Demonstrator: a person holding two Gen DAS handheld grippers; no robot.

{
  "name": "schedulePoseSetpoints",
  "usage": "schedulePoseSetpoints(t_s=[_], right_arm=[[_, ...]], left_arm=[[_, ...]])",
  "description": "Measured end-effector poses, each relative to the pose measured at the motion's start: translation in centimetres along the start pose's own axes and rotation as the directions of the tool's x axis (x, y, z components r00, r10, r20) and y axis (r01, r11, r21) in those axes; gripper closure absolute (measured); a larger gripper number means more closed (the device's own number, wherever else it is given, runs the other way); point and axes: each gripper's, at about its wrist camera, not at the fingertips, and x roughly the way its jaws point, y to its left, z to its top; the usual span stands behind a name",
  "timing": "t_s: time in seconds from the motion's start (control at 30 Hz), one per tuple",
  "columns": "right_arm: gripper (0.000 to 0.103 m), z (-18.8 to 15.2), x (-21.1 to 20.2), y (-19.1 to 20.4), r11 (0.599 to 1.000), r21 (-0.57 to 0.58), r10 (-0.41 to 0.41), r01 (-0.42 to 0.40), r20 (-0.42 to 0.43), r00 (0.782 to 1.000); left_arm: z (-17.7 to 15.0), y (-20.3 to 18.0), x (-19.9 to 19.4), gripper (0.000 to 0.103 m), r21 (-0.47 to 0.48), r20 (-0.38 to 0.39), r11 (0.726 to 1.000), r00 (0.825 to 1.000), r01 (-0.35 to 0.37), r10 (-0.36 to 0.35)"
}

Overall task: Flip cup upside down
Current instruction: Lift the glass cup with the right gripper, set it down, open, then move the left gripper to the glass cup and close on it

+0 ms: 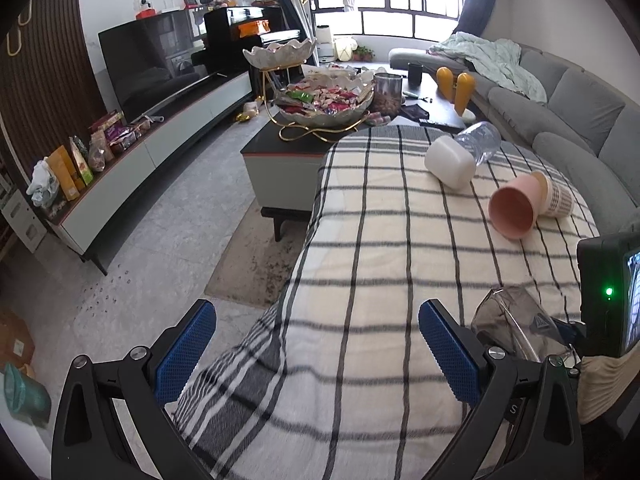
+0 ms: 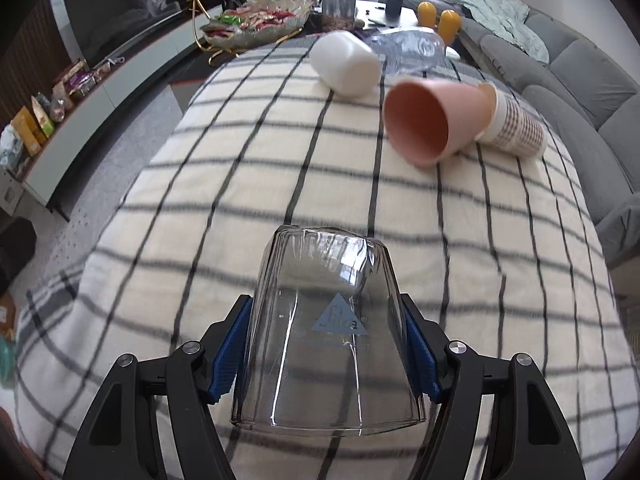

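Right tongs (image 2: 326,354) clamped on clear cup (image 2: 326,332), blue triangle logo unreadable, left tongs (image 1: 316,352) spread wide

Daylight pours through the far window (image 1: 384,8), overexposing its panes; the room is evenly bright with soft shadows; fisheye bending curves the checked blanket (image 2: 240,168), whose stripes smear with motion blur; black vignette darkens every corner.
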Motion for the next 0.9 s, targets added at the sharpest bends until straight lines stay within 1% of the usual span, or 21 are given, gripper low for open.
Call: schedulePoseSetpoints(t_s=[0.07,0.2,0.27,0.37,0.4,0.53,0.57,0.6,0.67,0.73,0.77,0.83,0.87,0.9], right_arm=[[0.034,-0.5,0.2,0.2,1.0,-0.001,-0.005,0.005,-0.01,1.0],[0.034,-1.5,0.6,0.1,1.0,0.01,0.013,-0.012,-0.052,0.999],[0.034,-1.7,0.2,0.2,1.0,0.01,0.019,-0.018,-0.035,0.999],[0.027,-1.6,-0.9,0.3,1.0,-0.001,0.021,-0.021,-0.017,1.0],[0.027,-1.6,-1.2,0.2,1.0,0.0,0.021,-0.021,-0.011,1.0],[0.024,-1.6,-4.1,-1.5,0.999,0.031,0.018,-0.019,0.029,0.999],[0.022,-1.6,-5.1,-2.3,0.999,0.045,0.01,-0.012,0.044,0.999],[0.019,-1.5,-5.8,-3.1,0.998,0.057,0.0,-0.003,0.053,0.999],[0.017,-1.6,-7.7,-5.1,0.995,0.096,-0.039,0.032,0.079,0.996],[0.015,-2.3,-10.0,-7.9,0.986,0.15,-0.09,0.072,0.111,0.99],[0.012,-2.3,-10.7,-8.9,0.982,0.17,-0.107,0.086,0.119,0.987],[0.01,-2.9,-12.6,-11.4,0.967,0.222,-0.16,0.127,0.137,0.978],[0.01,-3.0,-13.2,-12.3,0.962,0.238,-0.172,0.136,0.139,0.975],[0.01,-3.3,-14.0,-13.4,0.953,0.263,-0.191,0.15,0.14,0.972]], left_arm=[[-0.5,0.2,-0.2,0.0,-0.003,-0.004,1.0,1.0,-0.001,0.001],[-1.0,0.3,-0.8,0.0,-0.005,0.004,1.0,1.0,-0.007,0.007],[-1.1,0.3,-1.1,0.0,-0.003,0.008,1.0,1.0,-0.008,0.008],[-0.9,0.1,-1.7,0.0,0.0,0.013,1.0,1.0,-0.004,0.004],[-0.8,-0.1,-2.1,0.0,0.002,0.015,1.0,1.0,0.0,0.0],[-0.2,-1.2,-3.3,0.0,0.001,0.007,0.999,0.999,0.035,-0.035],[0.0,-1.7,-3.6,0.0,0.001,0.0,0.999,0.999,0.046,-0.046],[0.2,-2.4,-3.8,0.0,0.003,-0.013,0.998,0.998,0.058,-0.058],[0.5,-3.9,-3.9,0.0,0.007,-0.045,0.997,0.996,0.081,-0.081],[0.7,-5.7,-3.8,0.0,0.008,-0.087,0.993,0.99,0.114,-0.113],[0.7,-6.6,-3.7,0.0,0.013,-0.108,0.992,0.986,0.128,-0.126],[0.7,-8.7,-3.3,0.0,0.019,-0.163,0.986,0.974,0.165,-0.16],[0.7,-9.6,-3.1,0.0,0.021,-0.19,0.983,0.966,0.181,-0.174],[0.8,-10.7,-2.8,0.0,0.024,-0.223,0.98,0.956,0.2,-0.19]])
